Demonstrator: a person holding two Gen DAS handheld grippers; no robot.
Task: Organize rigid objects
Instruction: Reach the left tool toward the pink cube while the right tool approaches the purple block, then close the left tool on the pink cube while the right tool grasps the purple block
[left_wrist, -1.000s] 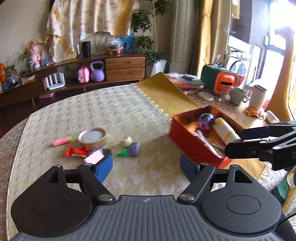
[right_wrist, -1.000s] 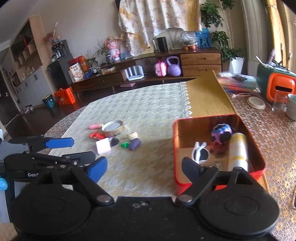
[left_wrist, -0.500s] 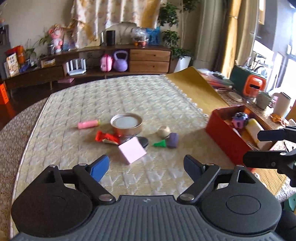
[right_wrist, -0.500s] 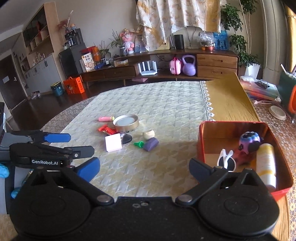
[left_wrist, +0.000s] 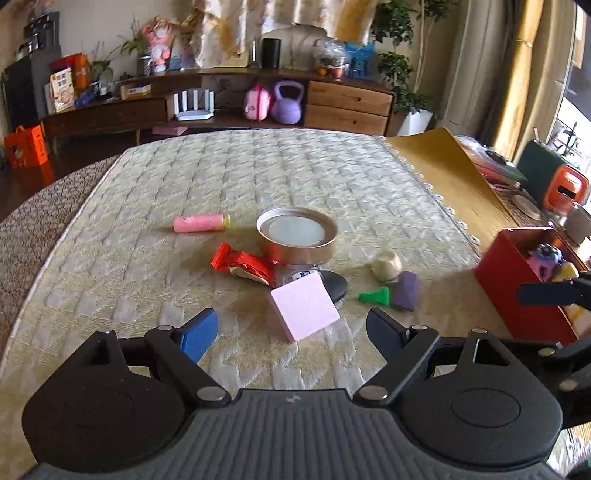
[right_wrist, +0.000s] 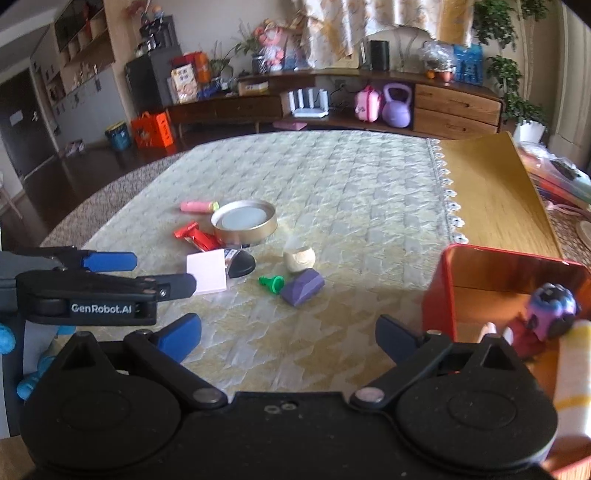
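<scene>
Red tin (right_wrist: 439, 295) at the tabletop's right edge holds several items, while the pink block (left_wrist: 304, 307) and neighbours lie mid-table before the empty, spread left gripper (left_wrist: 291, 328) and right gripper (right_wrist: 288, 334).

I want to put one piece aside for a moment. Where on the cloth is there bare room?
Free: the strip between the purple block and the red box, and the cloth behind the round tin. Crowded: from the pink tube to the pink square.
</scene>
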